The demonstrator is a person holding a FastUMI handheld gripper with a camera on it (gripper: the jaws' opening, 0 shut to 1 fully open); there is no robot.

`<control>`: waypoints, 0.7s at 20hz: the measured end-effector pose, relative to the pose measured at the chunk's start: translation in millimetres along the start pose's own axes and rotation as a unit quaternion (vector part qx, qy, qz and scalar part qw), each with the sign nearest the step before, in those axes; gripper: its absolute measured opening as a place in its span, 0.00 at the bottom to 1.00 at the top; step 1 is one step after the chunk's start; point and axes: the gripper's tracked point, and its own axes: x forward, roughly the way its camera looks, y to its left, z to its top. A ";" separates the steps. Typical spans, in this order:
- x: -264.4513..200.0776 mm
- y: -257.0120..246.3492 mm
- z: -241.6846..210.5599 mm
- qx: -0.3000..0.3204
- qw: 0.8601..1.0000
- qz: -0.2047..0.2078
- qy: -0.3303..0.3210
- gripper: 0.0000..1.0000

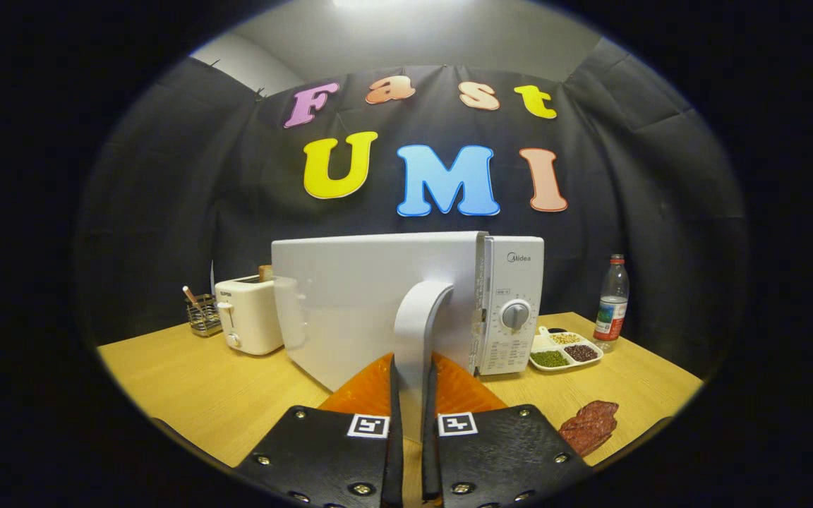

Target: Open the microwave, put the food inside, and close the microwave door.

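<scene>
A white microwave (512, 310) stands on the wooden table (188, 388). Its door (350, 303) is swung partly out toward me, so a gap shows at the control panel side. The door's curved white handle (417, 310) runs down between my fingers. My gripper (412, 367) is shut on the handle's lower end, both fingers pressing its sides. A flat reddish-brown piece of food (590, 427) lies on the table just right of my right finger.
An orange mat (463, 388) lies under the door in front of the microwave. A white toaster (248, 314) and a wire utensil rack (202, 316) stand to the left. A divided dish of beans (565, 349) and a water bottle (611, 300) sit to the right.
</scene>
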 end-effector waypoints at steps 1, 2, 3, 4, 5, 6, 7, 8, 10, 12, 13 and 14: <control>-8.5 9.4 0.1 0.003 1.000 0.008 0.000 0.11; -16.2 19.3 -1.0 0.005 1.000 0.017 -0.001 0.11; -24.4 30.2 -1.4 0.006 1.000 0.025 -0.003 0.11; -32.5 41.2 -2.1 0.007 0.999 0.033 -0.006 0.11; -40.4 54.6 -1.9 0.005 0.999 0.043 -0.010 0.11; -47.7 67.7 -2.6 -0.001 0.998 0.054 -0.014 0.10; -53.7 81.0 -2.1 -0.009 0.998 0.066 -0.018 0.10; -58.8 90.8 -3.1 -0.015 0.997 0.074 -0.020 0.10; -67.7 108.6 -6.7 -0.007 0.996 0.089 -0.018 0.10; -74.4 127.8 -7.5 0.011 0.995 0.099 -0.014 0.10; -77.7 137.0 -6.1 0.016 0.994 0.103 -0.013 0.10; -80.7 147.7 -5.7 0.020 0.994 0.108 -0.013 0.10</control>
